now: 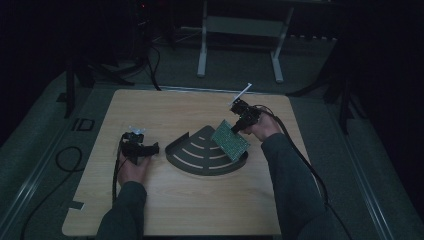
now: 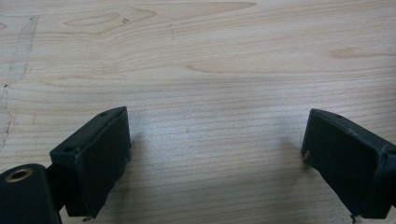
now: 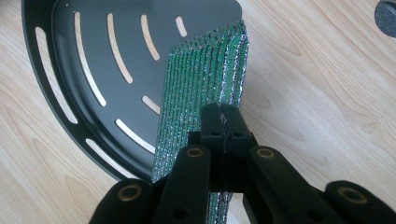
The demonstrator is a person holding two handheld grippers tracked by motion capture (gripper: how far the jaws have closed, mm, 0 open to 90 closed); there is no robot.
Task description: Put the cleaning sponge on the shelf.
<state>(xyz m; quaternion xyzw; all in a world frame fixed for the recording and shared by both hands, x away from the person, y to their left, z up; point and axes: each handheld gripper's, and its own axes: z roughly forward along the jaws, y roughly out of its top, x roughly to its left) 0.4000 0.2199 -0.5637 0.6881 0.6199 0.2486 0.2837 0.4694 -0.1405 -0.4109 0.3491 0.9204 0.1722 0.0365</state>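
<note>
Over the right side of the wooden table [image 1: 165, 210], the right gripper [image 3: 223, 122] has its two black jaws pinched tight on one edge of a flat green perforated circuit board [image 3: 201, 88] with rows of silvery solder pads, carrying it tilted above the rim of a black, fan-shaped metal tray with curved slots [image 3: 93, 70]. From the high view the board [image 1: 230, 140] hangs over the tray's right portion [image 1: 200, 155], its lower corner near the raised curved wall; whether it touches the tray cannot be told.

The step in hand looks like setting the board into the tray. To do it well, lower the far edge first onto the slotted floor, keep the board clear of the wall, level it, and open the jaws only once it rests flat, since the grip covers just a narrow strip of edge and the board could pivot.

The left gripper [image 2: 215, 154] rests low over bare wood beside the tray, jaws spread wide and empty.
</note>
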